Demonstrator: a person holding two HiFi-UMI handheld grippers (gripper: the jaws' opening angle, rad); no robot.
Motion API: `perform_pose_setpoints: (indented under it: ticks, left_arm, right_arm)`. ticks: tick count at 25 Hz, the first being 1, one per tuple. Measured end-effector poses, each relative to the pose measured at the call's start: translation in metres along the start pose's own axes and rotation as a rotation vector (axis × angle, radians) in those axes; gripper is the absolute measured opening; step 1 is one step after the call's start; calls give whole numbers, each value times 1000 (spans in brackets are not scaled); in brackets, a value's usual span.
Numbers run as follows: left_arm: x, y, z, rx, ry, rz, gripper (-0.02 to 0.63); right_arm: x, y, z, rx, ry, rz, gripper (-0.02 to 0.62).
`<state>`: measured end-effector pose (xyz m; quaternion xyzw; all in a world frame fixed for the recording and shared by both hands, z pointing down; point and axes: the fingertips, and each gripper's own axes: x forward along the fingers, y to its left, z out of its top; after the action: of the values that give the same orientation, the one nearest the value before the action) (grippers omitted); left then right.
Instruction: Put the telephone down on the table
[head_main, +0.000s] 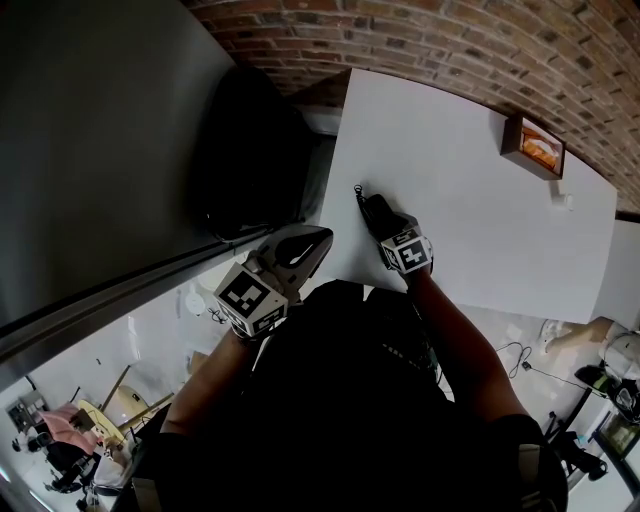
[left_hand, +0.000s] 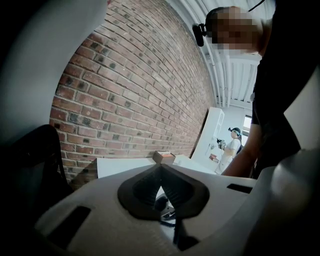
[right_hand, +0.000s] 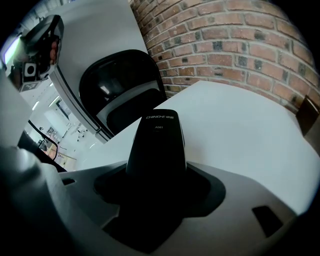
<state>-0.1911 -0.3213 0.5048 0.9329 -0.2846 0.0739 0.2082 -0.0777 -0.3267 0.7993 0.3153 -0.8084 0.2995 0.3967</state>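
The black telephone handset (right_hand: 159, 140) is clamped between the jaws of the right gripper (right_hand: 157, 175). Its lower part is sunk between the pads and its upper part, which carries small white lettering, juts forward past them. In the head view the handset (head_main: 372, 208) reaches out from the right gripper (head_main: 385, 225) over the near left part of the white table (head_main: 480, 220). A thin dark piece sticks out at its far tip. No view shows whether it touches the tabletop.

The left gripper (head_main: 300, 245) is held just off the table's left edge, near the right one but apart from it. In its own view the left gripper (left_hand: 161, 172) has its dark pads meeting at the tips with nothing held between them.

Near the far right of the table stands a small brown open box (head_main: 533, 147). Something orange and white lies in it, too small to identify. The left gripper view shows the same box (left_hand: 163, 157) against the wall side of the table.

A red brick wall (head_main: 480, 50) runs along the table's far edge. A black chair (head_main: 250, 160) stands at the table's left, beside a dark grey panel (head_main: 90, 150). In the left gripper view a second person in a white top (left_hand: 232, 146) stands far off in the room.
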Motion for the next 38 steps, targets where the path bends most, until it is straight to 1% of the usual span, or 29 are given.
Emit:
perform_pose_setpoints:
  ticks: [6,11,16,25,28,30,34,38]
  left_arm:
    - [2,-4,1,2,-9,0,6]
    - [2,-9,-4,2,10,-5,6]
    - [3,-12,-1,-2,6,-4,6]
    - [7,-20,0,17,-3,-7,6]
    - [8,-23,-1,10,3,-4,6]
    - [10,-26,-2,9,8,-5,6]
    - [18,-35,4,20,-13,-11,6]
    - [30,-49,9,30,-26,-19,6]
  right_arm:
    - [0,3,2,-22,-8,0,276]
    - [0,4,1,-34,-9,-6,276]
    - [-1,5,1,-43,-11,0,276]
    - [-10,8,6,-57,-52,26,281]
    - [-18,9,8,-67,-64,24,281]
    - [-25,10,10,-69,-84,26,281]
    - [-49,16,20,-81,-131,38,281]
    - [-86,20,35,-89,-219,40,279]
